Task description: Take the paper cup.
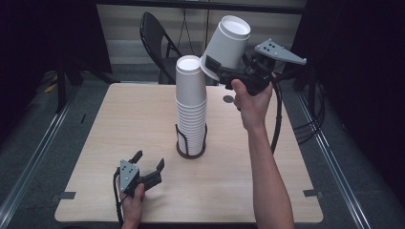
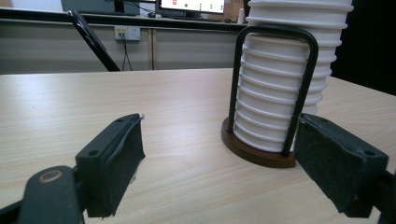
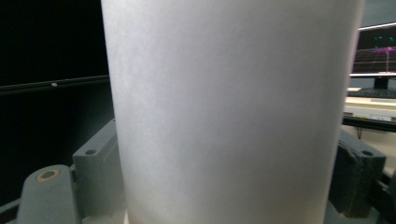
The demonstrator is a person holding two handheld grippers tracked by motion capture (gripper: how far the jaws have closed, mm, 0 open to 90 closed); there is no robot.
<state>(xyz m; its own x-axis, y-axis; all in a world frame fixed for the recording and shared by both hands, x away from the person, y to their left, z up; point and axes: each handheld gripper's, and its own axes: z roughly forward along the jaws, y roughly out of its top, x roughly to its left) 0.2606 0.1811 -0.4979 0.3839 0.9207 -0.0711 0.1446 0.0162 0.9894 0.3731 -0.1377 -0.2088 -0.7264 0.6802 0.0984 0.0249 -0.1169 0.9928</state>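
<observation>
A tall stack of upside-down white paper cups [image 1: 191, 105] [image 2: 285, 84] stands in a black wire holder on a dark round base [image 1: 190, 152] [image 2: 254, 151] at the table's middle. My right gripper [image 1: 220, 71] is raised above and right of the stack's top, shut on a single white paper cup [image 1: 228, 43] [image 3: 229, 112] held tilted, bottom upward. That cup sits between both jaws in the right gripper view. My left gripper [image 1: 149, 164] [image 2: 219, 158] rests low near the table's front left, open and holding nothing, facing the holder's base.
The light wooden table [image 1: 129, 119] has a small round mark [image 1: 229, 99] right of the stack. A black folding chair [image 1: 157, 40] stands behind the table's far edge. Cables trail off to the right. A desk with a monitor [image 2: 191, 5] stands beyond.
</observation>
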